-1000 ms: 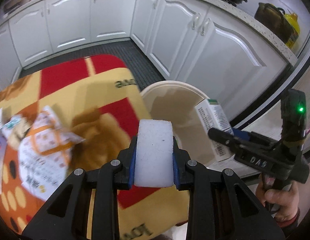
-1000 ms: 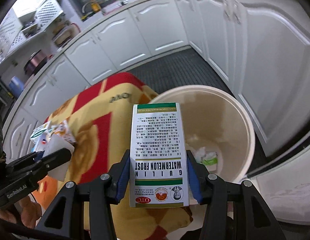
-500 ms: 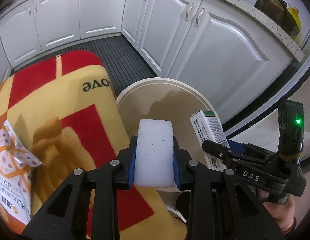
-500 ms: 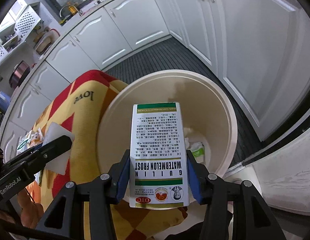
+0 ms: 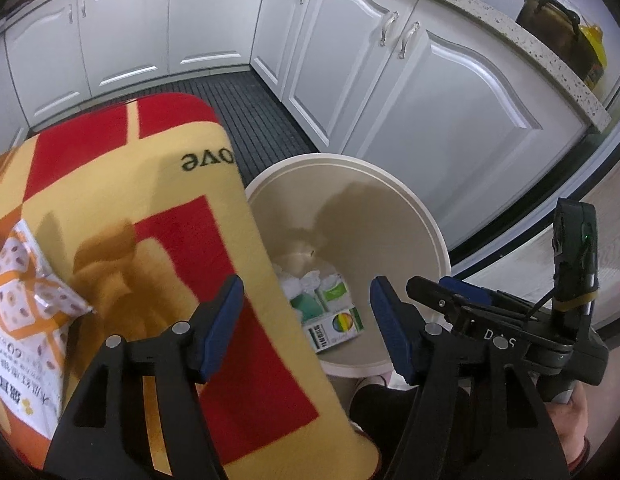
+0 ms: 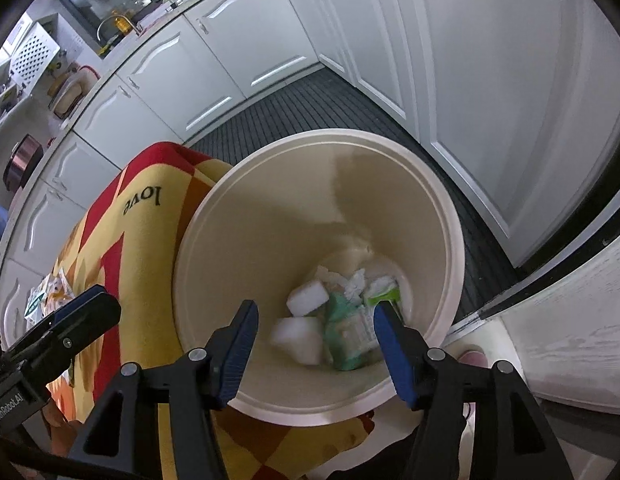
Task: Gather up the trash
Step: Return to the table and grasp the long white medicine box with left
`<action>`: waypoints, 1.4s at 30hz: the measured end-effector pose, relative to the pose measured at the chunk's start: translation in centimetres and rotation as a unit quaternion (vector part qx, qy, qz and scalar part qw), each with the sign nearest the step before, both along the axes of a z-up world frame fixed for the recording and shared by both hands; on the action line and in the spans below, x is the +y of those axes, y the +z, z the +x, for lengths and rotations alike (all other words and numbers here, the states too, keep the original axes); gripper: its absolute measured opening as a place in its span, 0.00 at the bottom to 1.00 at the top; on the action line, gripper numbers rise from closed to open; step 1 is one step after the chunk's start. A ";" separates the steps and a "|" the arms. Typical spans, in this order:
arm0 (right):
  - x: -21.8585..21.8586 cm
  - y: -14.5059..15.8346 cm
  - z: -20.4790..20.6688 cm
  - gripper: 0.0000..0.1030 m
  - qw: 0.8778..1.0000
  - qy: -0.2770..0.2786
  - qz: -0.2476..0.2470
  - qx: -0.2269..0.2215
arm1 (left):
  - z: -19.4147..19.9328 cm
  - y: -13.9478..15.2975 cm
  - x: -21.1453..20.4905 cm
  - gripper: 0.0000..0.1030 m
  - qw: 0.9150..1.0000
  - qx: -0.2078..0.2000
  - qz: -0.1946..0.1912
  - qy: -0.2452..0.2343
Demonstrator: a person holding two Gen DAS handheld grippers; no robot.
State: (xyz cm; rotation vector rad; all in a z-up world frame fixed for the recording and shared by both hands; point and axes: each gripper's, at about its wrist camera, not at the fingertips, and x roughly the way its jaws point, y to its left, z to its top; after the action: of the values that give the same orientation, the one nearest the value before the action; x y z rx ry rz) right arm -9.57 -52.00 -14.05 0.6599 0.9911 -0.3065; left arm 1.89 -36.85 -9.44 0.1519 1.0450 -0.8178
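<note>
From the left wrist, the left gripper (image 5: 305,312) hangs over the near-left rim of the cream bin (image 5: 438,236), its jaws having just spread wide with nothing between them. Below and beyond its fingertips, at the bottom of the bin, lie crumpled paper and a small printed box (image 5: 336,330). To the left, on the red and yellow blanket (image 5: 121,216), an orange-patterned snack bag (image 5: 25,312) waits well apart from the gripper. The right gripper (image 5: 450,300) shows at the right edge, also over the bin. The risk here, as I judge it, is that the bag is soft and crinkly, so a shallow pinch on one corner could let it slip out on the way over, or catch the blanket along with it.

From the right wrist, the right gripper (image 6: 316,328) points down into the bin (image 6: 454,240), its jaws having just been opening and now empty. Straight beyond its fingertips, at the bottom, rest two white foam blocks (image 6: 307,300), one blurred as if tumbling, and a green-and-white carton (image 6: 350,332), also blurred. The left gripper (image 6: 85,308) shows at the near left over the blanket (image 6: 109,264). The bin stands touching the blanket's hanging edge, so a careless reach back could drag the cloth and nudge the bin.
</note>
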 end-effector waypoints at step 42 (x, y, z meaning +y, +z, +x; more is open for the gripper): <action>19.9 4.9 9.2 0.68 0.978 0.208 -0.007 -0.025 | 3.3 2.8 29.5 0.63 0.970 -0.058 0.067 0.224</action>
State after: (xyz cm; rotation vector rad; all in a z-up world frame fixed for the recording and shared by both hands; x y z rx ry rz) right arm -0.40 -32.07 -9.16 0.4312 1.0515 0.0705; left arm 5.17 -7.32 -6.60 0.0720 0.9742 -0.3241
